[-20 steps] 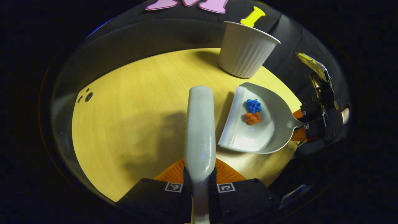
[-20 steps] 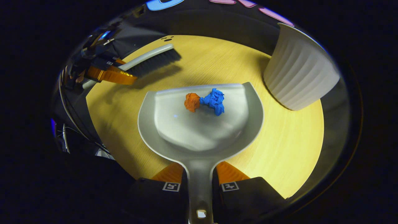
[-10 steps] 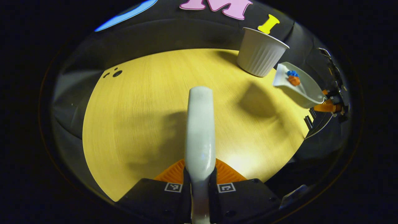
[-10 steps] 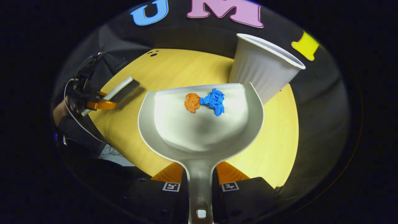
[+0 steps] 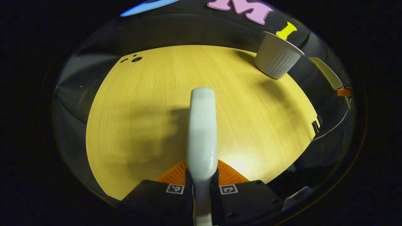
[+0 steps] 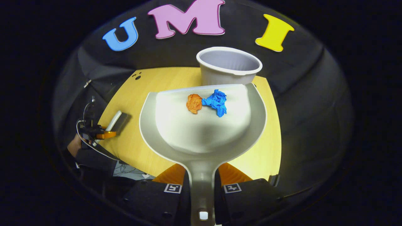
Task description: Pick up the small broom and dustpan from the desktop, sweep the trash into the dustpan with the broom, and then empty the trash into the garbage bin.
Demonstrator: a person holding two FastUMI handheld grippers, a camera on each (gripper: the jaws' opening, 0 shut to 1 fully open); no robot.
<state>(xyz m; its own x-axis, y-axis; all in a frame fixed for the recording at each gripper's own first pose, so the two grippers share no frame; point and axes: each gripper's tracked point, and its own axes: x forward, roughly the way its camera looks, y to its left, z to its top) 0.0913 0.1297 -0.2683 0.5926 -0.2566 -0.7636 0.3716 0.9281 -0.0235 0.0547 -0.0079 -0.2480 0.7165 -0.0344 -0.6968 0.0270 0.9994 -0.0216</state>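
Note:
My left gripper is shut on the small broom's pale handle, which points forward above the round wooden table. My right gripper is shut on the grey dustpan's handle. The dustpan is held high in the air, level, with an orange paper ball and a blue paper ball near its front lip. The white ribbed garbage bin stands just beyond that lip. In the left gripper view the bin sits at the table's far right, and the dustpan hangs beyond it.
In the right gripper view the left gripper with the broom is low at the left table edge, held by a hand. A few dark holes mark the table's far side.
The dustpan has risen off the table with both paper balls in it and now faces the bin's open mouth. The broom has drawn back toward the table's left side.

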